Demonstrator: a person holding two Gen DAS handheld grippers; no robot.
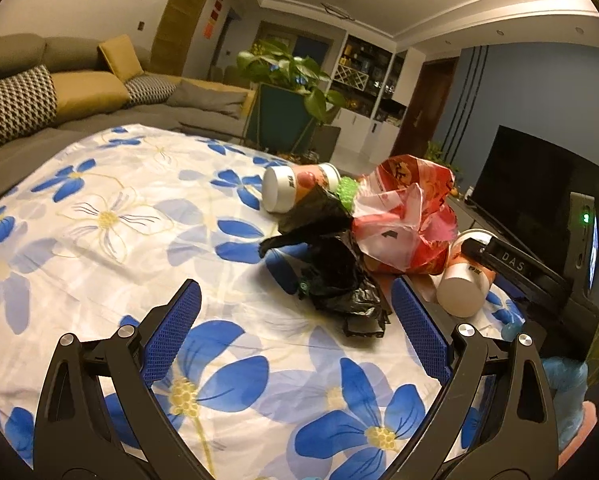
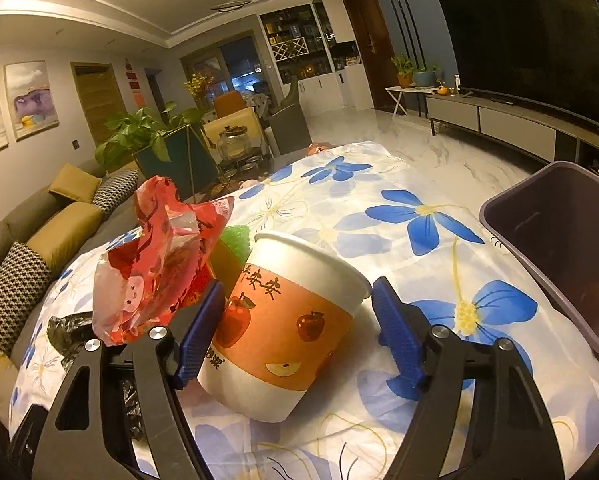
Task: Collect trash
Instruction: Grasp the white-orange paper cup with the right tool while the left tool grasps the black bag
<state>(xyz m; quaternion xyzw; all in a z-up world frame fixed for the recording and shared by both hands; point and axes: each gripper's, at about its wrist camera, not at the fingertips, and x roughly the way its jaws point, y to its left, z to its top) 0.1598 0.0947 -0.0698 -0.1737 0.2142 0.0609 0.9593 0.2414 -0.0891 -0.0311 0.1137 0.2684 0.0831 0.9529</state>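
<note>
Right wrist view shows your right gripper (image 2: 295,312) spread wide around a paper cup (image 2: 287,320) lying tilted on the flowered cloth (image 2: 419,216); the left pad looks to touch it, the right stands clear. Squeeze too hard and the thin wall could buckle, or the cup could roll. The bin (image 2: 555,248) waits just right of the cup. Your left gripper (image 1: 295,320) hangs open and empty near a black bag (image 1: 331,272).
</note>
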